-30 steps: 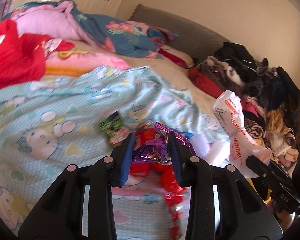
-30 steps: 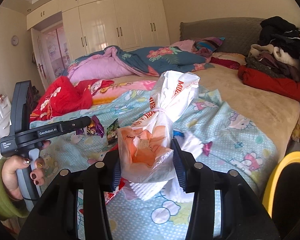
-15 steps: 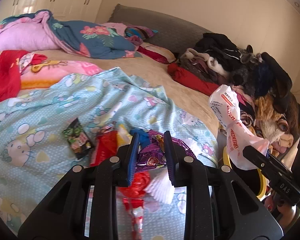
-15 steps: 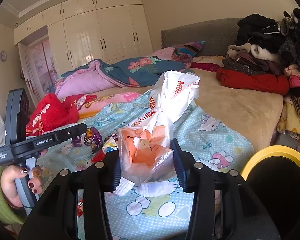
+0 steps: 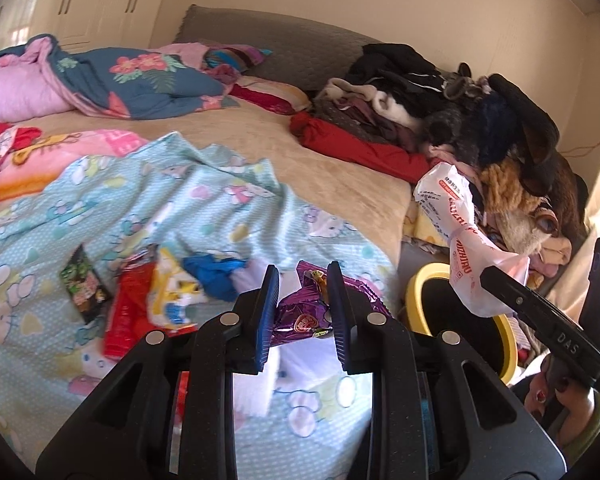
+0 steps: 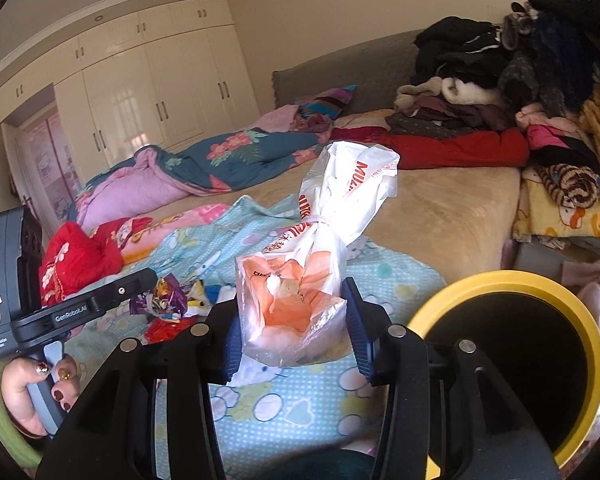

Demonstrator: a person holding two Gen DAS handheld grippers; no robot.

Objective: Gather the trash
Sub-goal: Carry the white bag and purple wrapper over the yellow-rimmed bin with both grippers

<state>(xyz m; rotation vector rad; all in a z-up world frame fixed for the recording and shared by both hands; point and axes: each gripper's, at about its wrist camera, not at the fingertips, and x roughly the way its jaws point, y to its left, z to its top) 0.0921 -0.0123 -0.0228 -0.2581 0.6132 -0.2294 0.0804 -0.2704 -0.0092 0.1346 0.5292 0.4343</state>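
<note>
Bedroom, cluttered bed under a pale blue cartoon sheet. Left gripper clenched on a crumpled purple foil wrapper, lifted above the sheet. Right gripper clamped around a knotted white and orange plastic bag, held upright in the air. Just right of both, beside the bed edge, a black bin with a yellow rim. More wrappers, red, yellow, blue and green, scattered on the sheet at left. Clothes pile heaped at far right.
</note>
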